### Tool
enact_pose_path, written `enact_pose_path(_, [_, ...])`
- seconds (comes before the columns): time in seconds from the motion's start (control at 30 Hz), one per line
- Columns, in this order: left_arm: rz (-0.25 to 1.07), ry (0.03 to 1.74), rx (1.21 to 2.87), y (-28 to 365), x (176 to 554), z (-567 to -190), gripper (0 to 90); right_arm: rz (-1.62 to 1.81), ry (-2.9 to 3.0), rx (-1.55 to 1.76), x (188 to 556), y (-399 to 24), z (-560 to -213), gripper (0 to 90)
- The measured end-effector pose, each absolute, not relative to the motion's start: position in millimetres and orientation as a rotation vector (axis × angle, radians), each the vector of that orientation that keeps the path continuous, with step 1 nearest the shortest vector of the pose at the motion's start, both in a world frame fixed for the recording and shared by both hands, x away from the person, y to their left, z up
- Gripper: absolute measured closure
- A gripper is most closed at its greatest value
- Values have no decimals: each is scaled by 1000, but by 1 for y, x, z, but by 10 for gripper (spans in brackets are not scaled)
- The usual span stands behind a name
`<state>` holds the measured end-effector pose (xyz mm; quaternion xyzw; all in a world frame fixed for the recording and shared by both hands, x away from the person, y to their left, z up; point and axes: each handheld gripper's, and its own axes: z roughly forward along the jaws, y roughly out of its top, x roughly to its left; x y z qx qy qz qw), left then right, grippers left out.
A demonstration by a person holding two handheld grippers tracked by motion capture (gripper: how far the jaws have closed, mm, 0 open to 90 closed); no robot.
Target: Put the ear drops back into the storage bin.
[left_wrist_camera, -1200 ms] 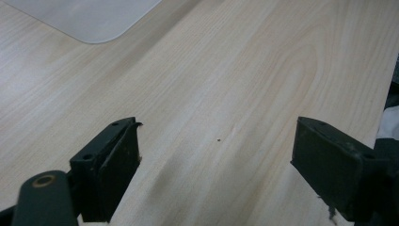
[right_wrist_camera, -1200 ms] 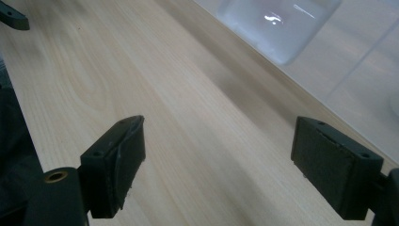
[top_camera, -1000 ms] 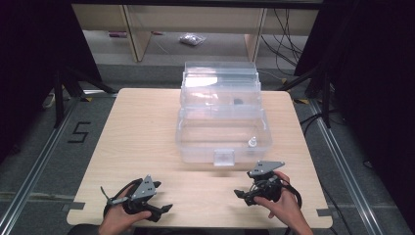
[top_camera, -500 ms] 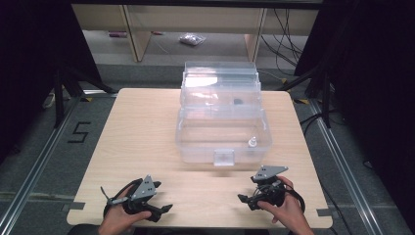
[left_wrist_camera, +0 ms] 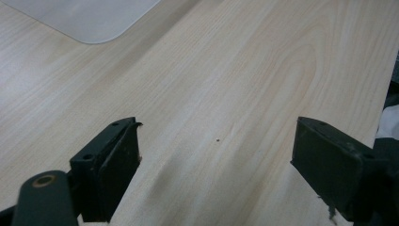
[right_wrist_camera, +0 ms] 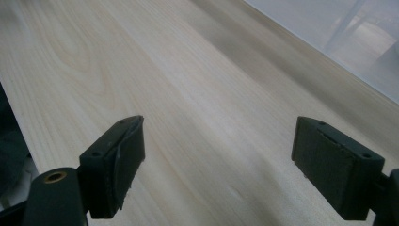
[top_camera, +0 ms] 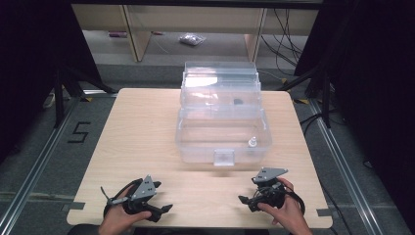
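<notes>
- Surface [top_camera: 147, 127]: light wood, rounded corners, carrying everything below.
- Clear plastic box [top_camera: 222, 134]: middle-far part of surface, lid raised at back, latch tab facing near edge; small white item [top_camera: 252, 142] inside at right, dark speck [top_camera: 238, 102] farther back.
- Left hand-held gripper [top_camera: 166, 209]: near-left edge, low over bare wood, jaws spread wide, nothing between.
- Right hand-held gripper [top_camera: 243, 199]: near-right edge, well apart from box, jaws wide, empty.

right gripper [top_camera: 247, 199] | I pulled it back toward the near table edge (away from the clear box [top_camera: 222, 134]) | jaws open
</notes>
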<state>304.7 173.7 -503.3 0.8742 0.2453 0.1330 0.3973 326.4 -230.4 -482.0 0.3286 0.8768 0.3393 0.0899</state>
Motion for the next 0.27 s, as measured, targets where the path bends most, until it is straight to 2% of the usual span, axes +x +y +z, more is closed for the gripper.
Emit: enact_pose_path(0.27, [348, 615, 2218, 174, 305, -503, 150, 1041, 2565, 989, 327, -232, -482, 186])
